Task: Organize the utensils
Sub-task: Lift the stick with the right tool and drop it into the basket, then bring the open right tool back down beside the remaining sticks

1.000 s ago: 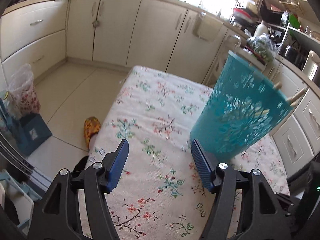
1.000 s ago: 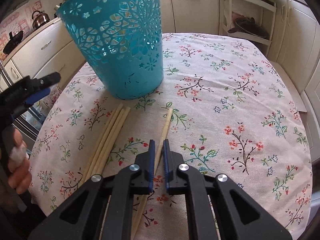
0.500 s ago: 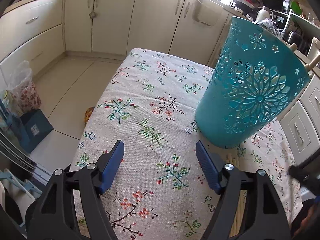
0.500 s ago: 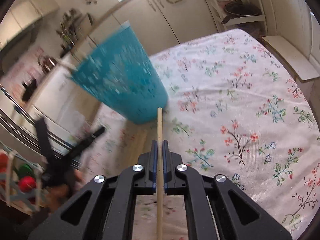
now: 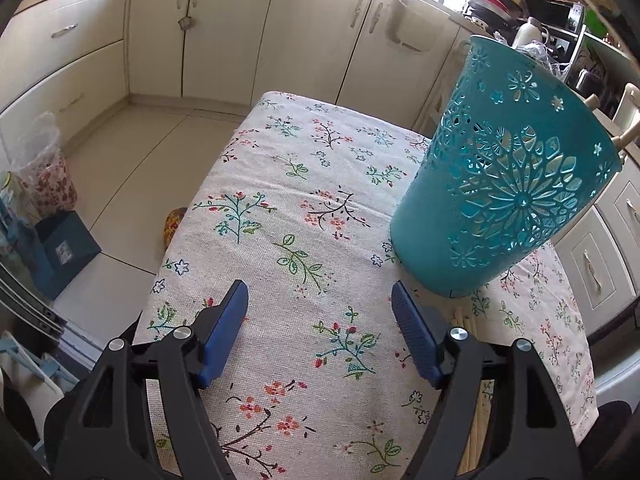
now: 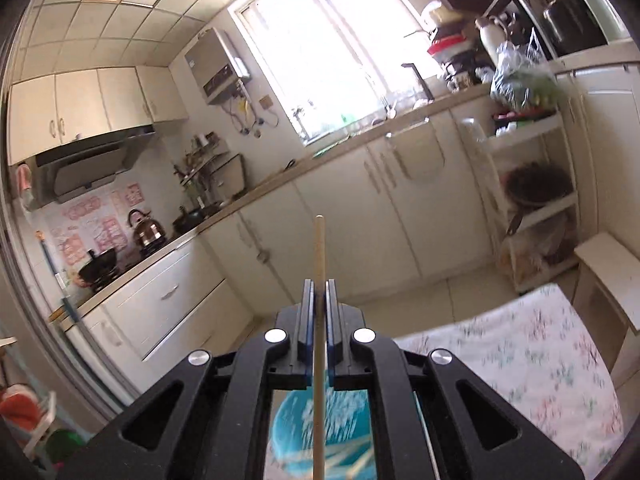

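Observation:
A teal perforated utensil holder [image 5: 508, 184] stands on the floral tablecloth [image 5: 304, 208], right of my left gripper [image 5: 320, 304], which is open and empty just above the cloth. Wooden chopstick ends [image 5: 628, 132] stick out over the holder's far rim. Several loose chopsticks [image 5: 476, 436] lie on the cloth behind my left gripper's right finger. My right gripper [image 6: 319, 292] is shut on one wooden chopstick [image 6: 319, 248] and is raised high, pointing at the kitchen cabinets. The holder [image 6: 320, 432] shows blurred below it, between the gripper's arms.
The table's left edge drops to the tiled floor [image 5: 132, 152], where bags [image 5: 44, 184] and a slipper [image 5: 173, 224] lie. Cream cabinets [image 5: 312, 36] line the far walls. A white stool [image 6: 612, 272] stands beyond the table's far right corner.
My right gripper lifted the chopstick off the cloth and tilted up from the table to face the cabinets above the holder. My left gripper drew back slightly and stayed open.

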Demonstrator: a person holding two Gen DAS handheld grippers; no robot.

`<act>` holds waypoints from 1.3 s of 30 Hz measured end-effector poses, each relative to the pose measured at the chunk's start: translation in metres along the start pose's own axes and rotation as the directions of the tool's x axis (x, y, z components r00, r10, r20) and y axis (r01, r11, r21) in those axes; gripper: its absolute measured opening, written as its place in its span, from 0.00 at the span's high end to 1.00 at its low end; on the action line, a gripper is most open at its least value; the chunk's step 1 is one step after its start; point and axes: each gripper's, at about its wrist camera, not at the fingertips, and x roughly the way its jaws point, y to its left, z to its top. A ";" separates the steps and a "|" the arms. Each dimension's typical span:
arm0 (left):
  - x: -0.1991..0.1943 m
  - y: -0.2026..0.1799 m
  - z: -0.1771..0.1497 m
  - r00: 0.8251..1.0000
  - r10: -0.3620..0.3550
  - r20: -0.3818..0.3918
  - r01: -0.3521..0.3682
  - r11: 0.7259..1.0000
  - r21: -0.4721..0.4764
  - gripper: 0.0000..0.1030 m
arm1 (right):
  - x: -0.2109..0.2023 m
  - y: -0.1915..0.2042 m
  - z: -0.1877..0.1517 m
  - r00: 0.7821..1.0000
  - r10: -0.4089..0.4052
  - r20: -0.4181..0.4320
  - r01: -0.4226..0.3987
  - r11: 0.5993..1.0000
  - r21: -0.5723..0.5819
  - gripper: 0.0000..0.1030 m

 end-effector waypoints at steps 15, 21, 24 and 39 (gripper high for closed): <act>0.004 0.000 0.001 1.000 -0.021 -0.006 0.020 1.000 -0.013 0.31 | 0.047 -0.014 -0.040 0.991 -0.085 -0.104 0.073 0.991 -0.115 0.93; 0.005 0.000 0.001 1.000 -0.009 -0.008 0.009 1.000 -0.019 0.30 | -0.001 -0.017 -0.057 0.989 -0.088 -0.118 0.073 0.989 -0.126 0.80; 0.006 0.001 0.002 1.000 0.001 -0.011 -0.001 1.000 -0.023 0.30 | -0.036 -0.024 -0.071 0.986 -0.124 -0.113 0.114 0.989 -0.095 0.73; 0.003 0.002 0.000 0.999 0.045 -0.007 -0.045 0.998 -0.034 0.27 | -0.022 -0.039 -0.200 0.809 -0.239 -0.538 0.191 0.971 -0.144 0.82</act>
